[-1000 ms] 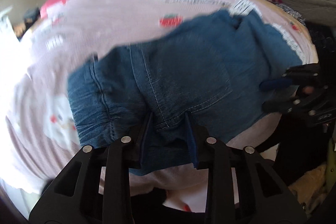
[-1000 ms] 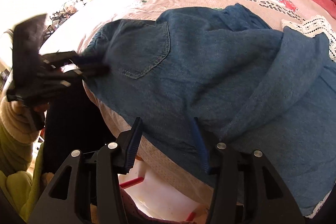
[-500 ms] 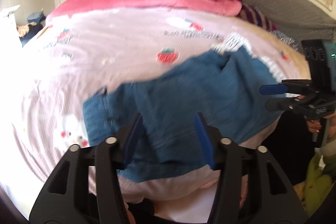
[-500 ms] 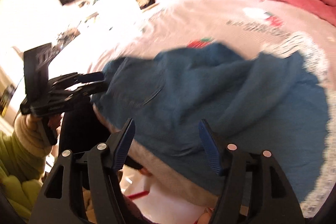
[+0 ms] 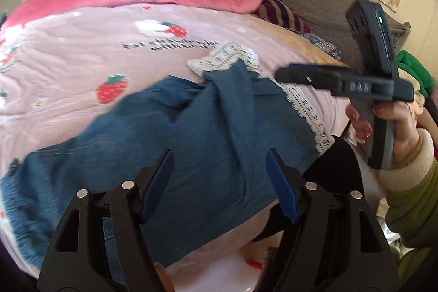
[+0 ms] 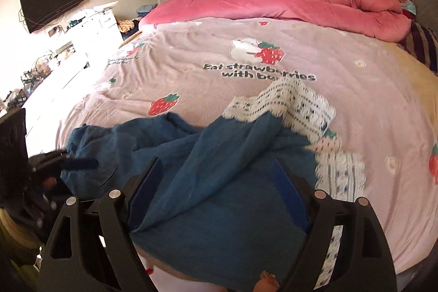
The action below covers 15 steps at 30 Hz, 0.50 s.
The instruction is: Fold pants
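Both grippers had released the denim and drawn back since the earlier frames. Blue pants (image 6: 219, 182) lay rumpled along the near edge of the pink strawberry bedspread (image 6: 273, 56). Left gripper (image 5: 220, 182) and right gripper (image 6: 219, 190) were widening, nothing clamped between their pads.

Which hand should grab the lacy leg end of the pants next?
Probably the right gripper: its opening jaws hang nearer the lace hem of the pants. The left gripper hangs by the other end.

Left gripper (image 5: 219, 185) — black plastic frame, blue pads, silver screws; olive-green sleeve (image 5: 410, 210) with cream fleece cuff.
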Motion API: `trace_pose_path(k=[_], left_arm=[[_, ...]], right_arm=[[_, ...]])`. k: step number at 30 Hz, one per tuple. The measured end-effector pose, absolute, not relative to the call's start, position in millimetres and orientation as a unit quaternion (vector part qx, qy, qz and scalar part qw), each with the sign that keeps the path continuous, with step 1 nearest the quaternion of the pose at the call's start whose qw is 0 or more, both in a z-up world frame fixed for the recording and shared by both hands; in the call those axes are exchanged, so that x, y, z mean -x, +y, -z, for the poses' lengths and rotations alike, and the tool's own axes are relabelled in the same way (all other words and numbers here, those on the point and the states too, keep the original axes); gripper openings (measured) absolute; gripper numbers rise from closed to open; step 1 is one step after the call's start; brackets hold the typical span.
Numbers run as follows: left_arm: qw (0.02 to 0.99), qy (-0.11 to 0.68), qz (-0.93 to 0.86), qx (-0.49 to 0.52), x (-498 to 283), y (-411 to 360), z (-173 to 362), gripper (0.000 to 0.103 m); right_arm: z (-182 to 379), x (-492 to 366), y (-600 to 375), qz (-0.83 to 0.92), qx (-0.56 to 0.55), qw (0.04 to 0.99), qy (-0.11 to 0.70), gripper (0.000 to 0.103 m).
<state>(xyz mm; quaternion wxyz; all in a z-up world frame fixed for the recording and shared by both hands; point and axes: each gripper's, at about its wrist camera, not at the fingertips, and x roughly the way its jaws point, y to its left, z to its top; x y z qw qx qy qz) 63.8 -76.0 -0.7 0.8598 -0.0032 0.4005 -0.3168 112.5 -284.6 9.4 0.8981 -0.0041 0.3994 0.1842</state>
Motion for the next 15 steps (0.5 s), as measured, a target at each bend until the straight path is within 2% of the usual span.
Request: trace_pose_path(k=[6, 7, 11, 15], left_arm=[[0.83, 0.44, 0.341, 0.034, -91.9, -105.9, 25.4, 0.054], [0.827, 0.445, 0.343, 0.036, -95.5, -109.6, 29.1, 0.051], [0.814, 0.463, 0.348, 0.044, -105.8, -121.9, 47.1, 0.031], [0.805, 0.456, 0.375, 0.05, -102.4, -125.5, 59.2, 0.027]], right_arm=[[-13.3, -162.3, -264.3, -0.197, 0.046, 0.886, 0.418, 0.082], [-11.0, -174.4, -257.8, -0.202, 0.059, 0.88, 0.425, 0.082], [8.4, -218.8, -234.6, -0.202, 0.112, 0.858, 0.46, 0.082], [34.7, -253.1, -218.6, -0.184, 0.169, 0.835, 0.49, 0.08]])
